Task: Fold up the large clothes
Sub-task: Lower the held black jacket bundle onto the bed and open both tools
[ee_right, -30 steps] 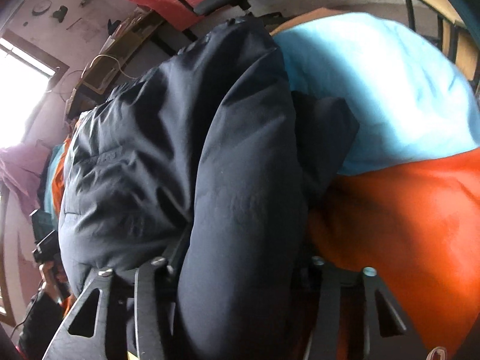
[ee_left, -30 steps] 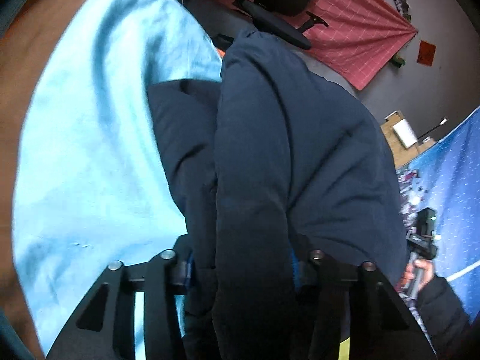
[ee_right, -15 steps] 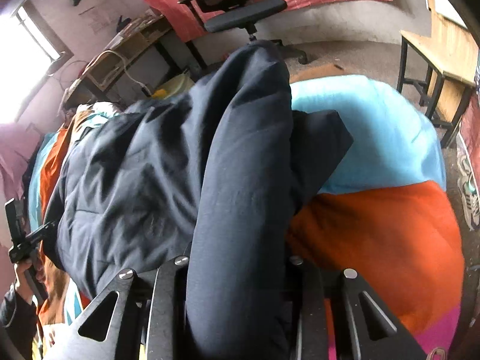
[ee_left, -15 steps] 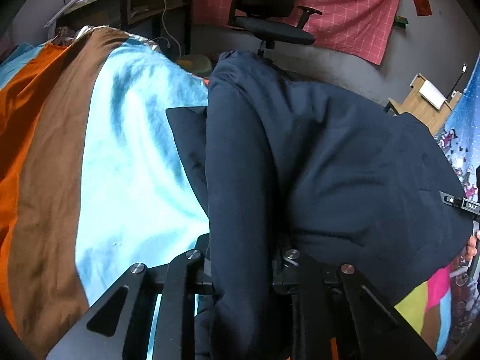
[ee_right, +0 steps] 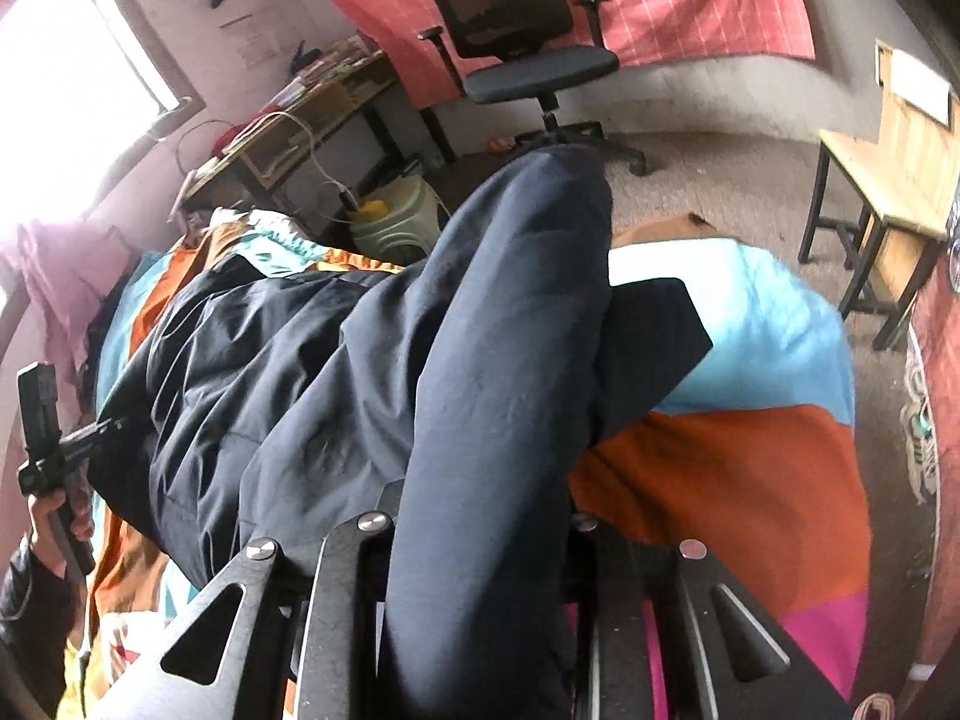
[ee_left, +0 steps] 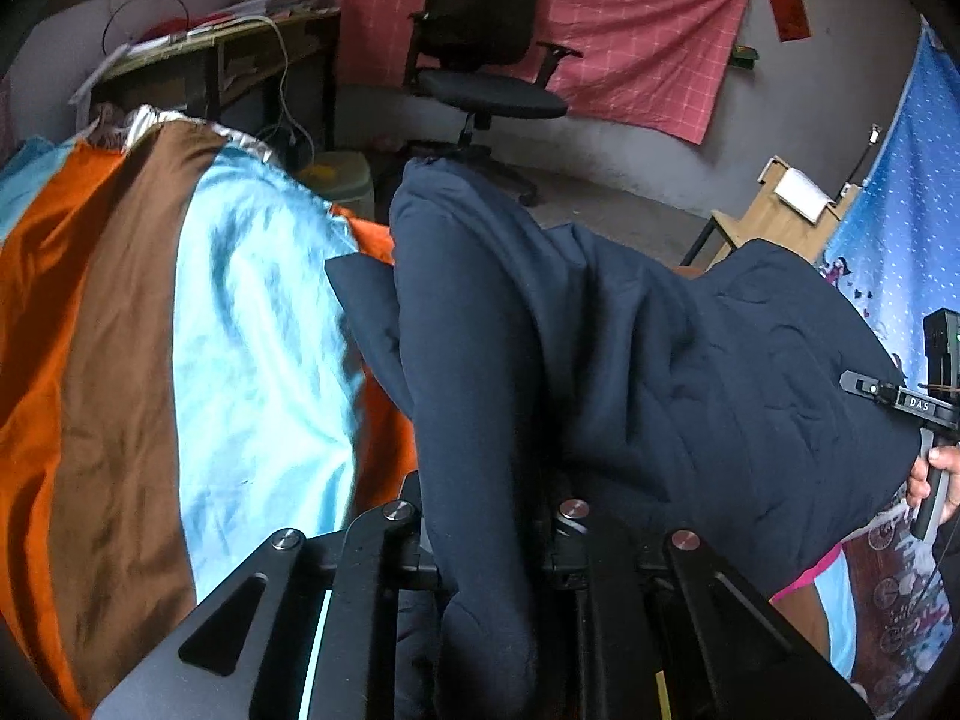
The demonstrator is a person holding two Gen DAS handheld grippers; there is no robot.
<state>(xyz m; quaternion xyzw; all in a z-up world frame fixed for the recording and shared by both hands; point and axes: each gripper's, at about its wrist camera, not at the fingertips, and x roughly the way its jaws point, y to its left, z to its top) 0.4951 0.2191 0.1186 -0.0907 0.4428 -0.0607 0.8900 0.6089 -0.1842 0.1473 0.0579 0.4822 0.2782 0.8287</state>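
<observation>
Daylight comes from a window at the upper left of the right wrist view, and it is blown out to plain white with a hazy glare around it. The rest of the room is rather dim and grey. Both views bend strongly at the edges, with dark corners. The dark jacket shows few details, and the striped bed cover looks slightly blurred

1. Jacket lies on the bedspread, one part bunched between the two arms of the left tool, another between those of the right tool.
2. Left wrist view: bedspread left of jacket; right tool at far right edge.
3. Office chair on the floor beyond the bed; bench left of chair.
4. Hung cloth behind chair.
</observation>
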